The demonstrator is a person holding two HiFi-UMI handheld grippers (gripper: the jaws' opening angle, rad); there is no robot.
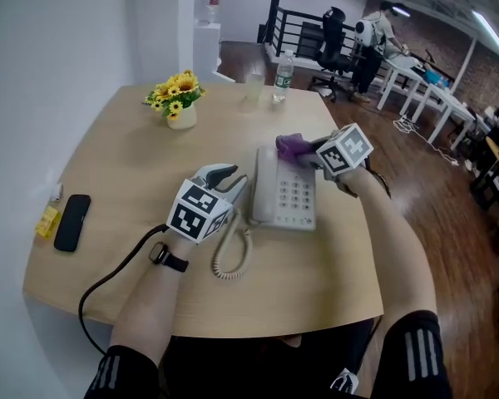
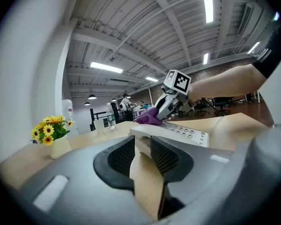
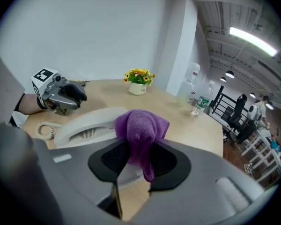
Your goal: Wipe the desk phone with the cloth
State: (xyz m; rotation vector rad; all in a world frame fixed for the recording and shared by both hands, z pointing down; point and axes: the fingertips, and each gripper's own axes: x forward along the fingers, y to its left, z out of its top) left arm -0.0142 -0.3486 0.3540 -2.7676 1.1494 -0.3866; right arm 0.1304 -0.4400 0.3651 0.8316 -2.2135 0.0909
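Counted on the light wooden table (image 1: 125, 165): one white plastic desk phone (image 1: 295, 198), with one white handset (image 1: 264, 188) along its left side and one coiled white cord (image 1: 230, 256) at its near end. Also one purple terry cloth (image 1: 289, 145), and two hand-held grippers, each with one marker cube. Further off, one small white pot of yellow flowers (image 1: 176, 100) at the far left. One black mobile phone (image 1: 71, 221) and one small yellow object (image 1: 47, 219) near the left edge. One clear water bottle (image 1: 283, 75) and one clear cup (image 1: 254, 86) at the far edge.

Left gripper (image 1: 226, 175): at the near left of the desk phone. Jaws almost together, closed on the near end of the handset, with both pads touching it.

Right gripper (image 1: 309, 158): at the far right of the desk phone. Jaws pressed on the purple terry cloth, with only the thickness of the fabric between them. Cloth bunched, reaching out beyond the jaw tips and lying on the far end of the desk phone, just beside the far end of the handset.

Desk phone near the middle of the table, between the two grippers.
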